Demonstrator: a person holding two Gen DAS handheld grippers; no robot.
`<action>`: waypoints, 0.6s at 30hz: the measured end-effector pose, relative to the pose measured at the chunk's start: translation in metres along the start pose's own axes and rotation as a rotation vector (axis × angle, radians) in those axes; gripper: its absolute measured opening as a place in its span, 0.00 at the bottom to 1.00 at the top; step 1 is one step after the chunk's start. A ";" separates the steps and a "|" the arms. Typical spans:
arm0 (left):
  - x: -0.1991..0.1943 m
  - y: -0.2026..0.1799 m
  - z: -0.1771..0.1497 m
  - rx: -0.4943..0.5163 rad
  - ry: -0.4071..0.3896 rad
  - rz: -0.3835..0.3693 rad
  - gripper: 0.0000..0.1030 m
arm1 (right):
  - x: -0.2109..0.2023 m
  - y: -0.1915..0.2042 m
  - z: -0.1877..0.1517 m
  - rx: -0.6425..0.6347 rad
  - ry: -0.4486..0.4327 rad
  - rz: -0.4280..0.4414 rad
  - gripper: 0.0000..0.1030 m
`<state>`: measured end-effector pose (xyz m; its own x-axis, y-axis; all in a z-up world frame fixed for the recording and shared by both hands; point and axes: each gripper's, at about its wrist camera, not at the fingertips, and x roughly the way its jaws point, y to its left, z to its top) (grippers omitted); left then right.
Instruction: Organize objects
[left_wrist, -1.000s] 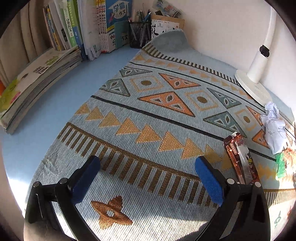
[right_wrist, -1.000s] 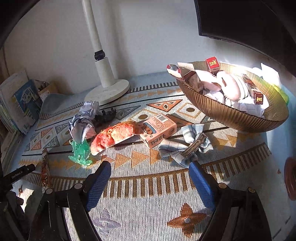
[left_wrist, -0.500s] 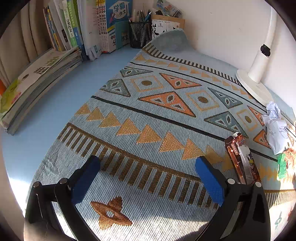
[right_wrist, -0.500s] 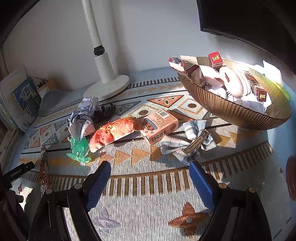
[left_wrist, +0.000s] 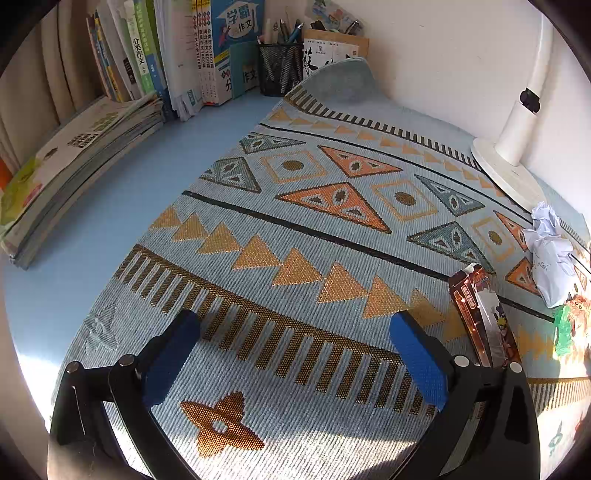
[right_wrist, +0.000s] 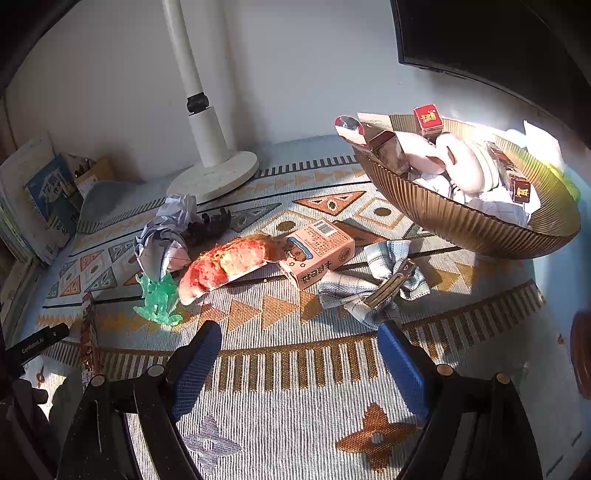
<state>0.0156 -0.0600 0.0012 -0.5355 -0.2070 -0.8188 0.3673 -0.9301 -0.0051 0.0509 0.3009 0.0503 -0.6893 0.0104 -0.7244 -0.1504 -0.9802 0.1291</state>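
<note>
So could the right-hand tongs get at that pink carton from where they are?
Probably yes. The right tongs stand open and empty, and the pink carton lies just ahead on the mat with bare weave between. The checked cloth sits beside it, not across the way.

On the patterned mat lie one crumpled paper ball, one green plastic figure, one orange-red snack packet, one pink carton, one checked cloth and one long brown wrapper. One ribbed bowl at far right holds at least two small red boxes. One white lamp base stands at the far side.
</note>
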 end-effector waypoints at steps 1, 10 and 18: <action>0.000 0.000 0.000 0.000 0.000 0.000 1.00 | 0.000 0.000 0.000 0.000 0.000 -0.001 0.83; 0.001 0.000 0.000 0.000 0.000 0.001 1.00 | -0.001 0.000 0.001 0.001 -0.002 -0.001 0.83; 0.002 0.000 0.001 0.000 0.000 0.001 1.00 | 0.000 0.000 0.001 0.002 -0.002 0.001 0.83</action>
<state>0.0140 -0.0610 0.0001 -0.5351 -0.2076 -0.8189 0.3677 -0.9300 -0.0045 0.0507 0.3014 0.0508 -0.6910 0.0100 -0.7227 -0.1509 -0.9799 0.1307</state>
